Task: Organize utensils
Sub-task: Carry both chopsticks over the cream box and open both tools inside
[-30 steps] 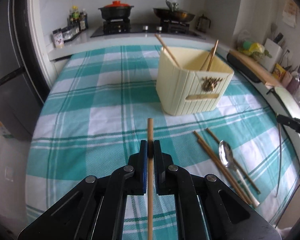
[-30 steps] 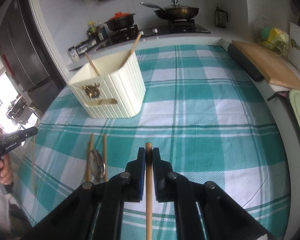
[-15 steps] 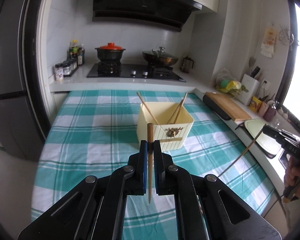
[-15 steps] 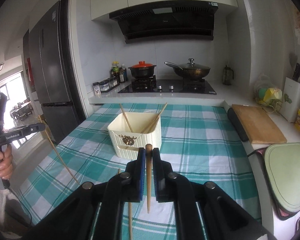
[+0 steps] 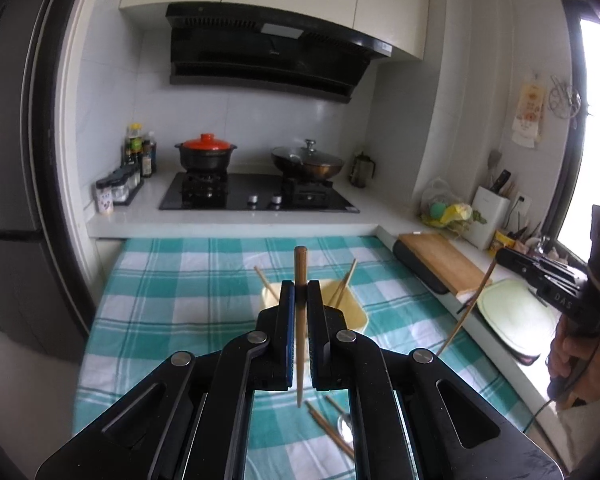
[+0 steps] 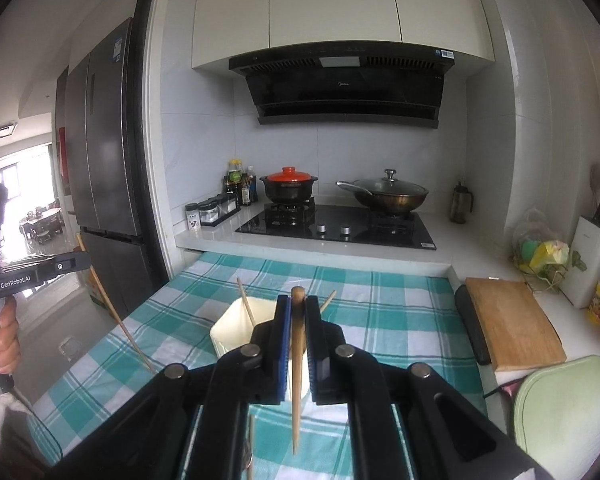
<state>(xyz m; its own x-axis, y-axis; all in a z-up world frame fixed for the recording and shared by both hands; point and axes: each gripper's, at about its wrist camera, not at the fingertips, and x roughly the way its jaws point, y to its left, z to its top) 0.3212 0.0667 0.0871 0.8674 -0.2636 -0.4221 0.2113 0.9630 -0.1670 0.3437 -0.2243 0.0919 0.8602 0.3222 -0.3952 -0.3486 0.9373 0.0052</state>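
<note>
Both tongs clamped on chopsticks above the bench

We hold one brown wooden chopstick [image 5: 300, 320] in the left tongs [image 5: 300, 300] and another [image 6: 297, 360] in the right tongs [image 6: 298, 312], over the cream ribbed plastic holder [image 6: 236, 332].

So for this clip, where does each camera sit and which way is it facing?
Left wrist: on the left gripper, raised above the table, facing the stove; its fingers clamp a chopstick; the right gripper and hand show at right.
Right wrist: on the right gripper, facing the same stove; it clamps its own chopstick; the left gripper shows at left.
Shared: holder, pot, wok, cutting board.
</note>
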